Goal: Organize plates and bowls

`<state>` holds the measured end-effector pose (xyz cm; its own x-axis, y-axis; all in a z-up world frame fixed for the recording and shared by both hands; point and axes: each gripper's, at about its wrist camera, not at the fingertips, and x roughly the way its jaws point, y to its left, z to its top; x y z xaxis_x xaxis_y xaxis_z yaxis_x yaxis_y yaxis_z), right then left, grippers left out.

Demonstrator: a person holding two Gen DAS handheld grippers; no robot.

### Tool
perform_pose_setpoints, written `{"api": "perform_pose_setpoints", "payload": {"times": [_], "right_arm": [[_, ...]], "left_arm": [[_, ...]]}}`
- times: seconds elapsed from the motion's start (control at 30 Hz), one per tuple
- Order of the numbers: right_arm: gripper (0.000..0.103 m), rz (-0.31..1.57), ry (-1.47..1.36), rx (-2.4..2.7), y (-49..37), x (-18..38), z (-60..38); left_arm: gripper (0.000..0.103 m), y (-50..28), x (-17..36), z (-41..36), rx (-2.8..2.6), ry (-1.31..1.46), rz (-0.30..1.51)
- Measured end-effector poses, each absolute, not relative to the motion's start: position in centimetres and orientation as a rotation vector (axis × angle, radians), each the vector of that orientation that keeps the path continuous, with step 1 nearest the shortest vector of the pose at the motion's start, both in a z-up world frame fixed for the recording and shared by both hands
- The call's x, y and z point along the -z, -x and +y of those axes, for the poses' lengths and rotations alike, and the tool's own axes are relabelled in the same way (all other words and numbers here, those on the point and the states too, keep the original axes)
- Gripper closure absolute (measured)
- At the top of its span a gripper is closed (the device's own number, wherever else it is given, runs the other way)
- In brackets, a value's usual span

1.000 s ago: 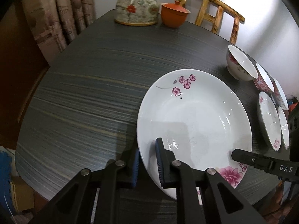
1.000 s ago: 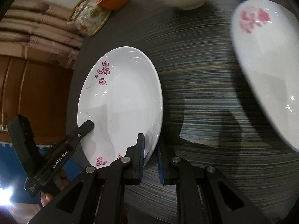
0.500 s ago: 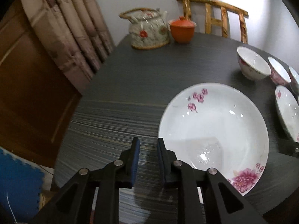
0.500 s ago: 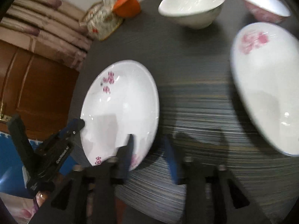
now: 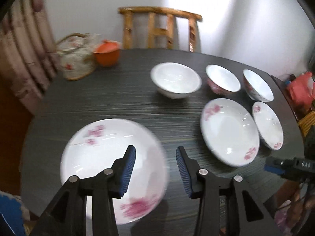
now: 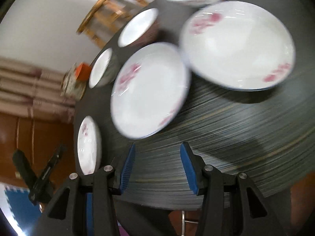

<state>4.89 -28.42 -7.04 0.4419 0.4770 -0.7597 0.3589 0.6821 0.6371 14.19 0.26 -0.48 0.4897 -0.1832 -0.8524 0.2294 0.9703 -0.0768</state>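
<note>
A wide bare strip of table (image 5: 122, 106) runs between the near big plate (image 5: 94, 157) and the far bowls (image 5: 175, 79). Plates (image 5: 229, 131) crowd the right side.

On the table (image 5: 128, 102), three bowls (image 5: 175, 80) sit behind two plates (image 5: 229, 131).

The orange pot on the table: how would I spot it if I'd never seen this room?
Find the wooden chair at the far edge of the dark round table. Just left of it, beside the floral teapot, sits the orange pot. It is the only solid orange piece; all the other dishes are white with pink flowers.
</note>
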Motion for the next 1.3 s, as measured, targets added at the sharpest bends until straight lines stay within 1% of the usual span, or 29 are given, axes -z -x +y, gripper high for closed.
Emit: {"api": "perform_pose_setpoints", "payload": {"times": [0.07, 0.3, 0.7, 0.8, 0.87, 1.0, 1.07, 1.1, 1.13, 1.17, 1.23, 1.3], "right_arm": [[0.057, 1.146, -0.876, -0.080, -5.3, 7.2, -28.7], [0.057, 1.132, -0.923, -0.042, -7.8, 8.1, -29.4], [0.058, 1.145, -0.944, -0.038, -10.7, 9.3, -30.2], [0.062, 1.149, -0.938, -0.041, -10.7, 9.5, -30.3], [0.072, 1.155, -0.932, -0.046, -11.0, 9.7, -30.2], [0.076, 1.164, -0.916, -0.045, -11.3, 10.0, -30.3], [0.081, 1.171, -0.908, -0.045, -11.3, 10.2, -30.4], [0.083, 1.176, -0.904, -0.042, -11.4, 10.3, -30.4], [0.086, 1.180, -0.899, -0.040, -11.4, 10.4, -30.4], [0.088, 1.184, -0.893, -0.040, -11.5, 10.5, -30.4], [0.091, 1.190, -0.878, -0.037, -11.6, 10.6, -30.4], [0.093, 1.185, -0.857, -0.036, -11.6, 10.6, -30.3]], "left_arm": [[0.060, -15.7, 1.4, -1.8, 0.265, -0.051, 1.059], [0.060, -19.7, 4.9, -4.7, 0.297, -0.007, 1.169], [0.059, -22.1, 8.1, -7.7, 0.306, -0.042, 1.226], [0.059, -22.2, 8.5, -8.2, 0.320, -0.062, 1.230], [0.059, -22.3, 8.8, -8.5, 0.328, -0.053, 1.237], [0.060, -22.3, 9.3, -8.1, 0.376, 0.021, 1.229], [0.060, -22.3, 9.3, -8.1, 0.396, 0.033, 1.230], [0.062, -22.3, 9.3, -8.3, 0.400, 0.022, 1.227], [0.069, -22.2, 9.2, -8.5, 0.408, 0.008, 1.226], [0.077, -22.1, 9.2, -8.9, 0.419, -0.014, 1.220], [0.078, -22.0, 9.3, -9.0, 0.412, -0.025, 1.210], [0.082, -22.0, 9.5, -8.5, 0.417, 0.006, 1.203]]}}
